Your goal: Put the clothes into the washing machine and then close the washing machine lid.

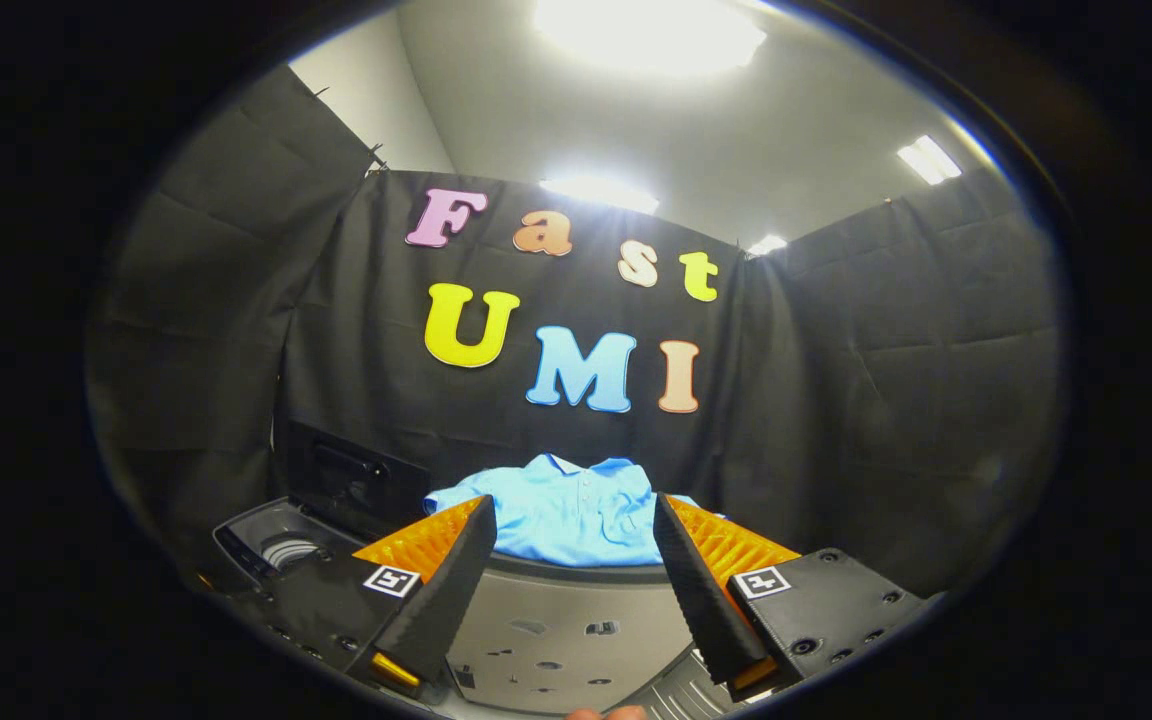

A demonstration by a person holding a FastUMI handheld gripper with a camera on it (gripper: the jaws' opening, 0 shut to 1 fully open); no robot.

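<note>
The claw (571, 560) is wide open and holds nothing; the blue shirt (566, 510) lies straight ahead, just beyond the fingertips, on the far edge of the grey washing machine top (556, 625). The shirt is soft, rumpled cloth with a collar, spread crosswise to the fingers, while the machine's open hole (286, 550) sits off to the left beside the raised dark lid (351, 480)

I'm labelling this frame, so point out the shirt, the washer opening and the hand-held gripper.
shirt (566, 515): gripper view, middle of its front, beyond the fingers.
washer opening (286, 550): gripper view, its ribbed inside.
hand-held gripper (573, 510): gripper view, midway between its open fingertips.
</note>
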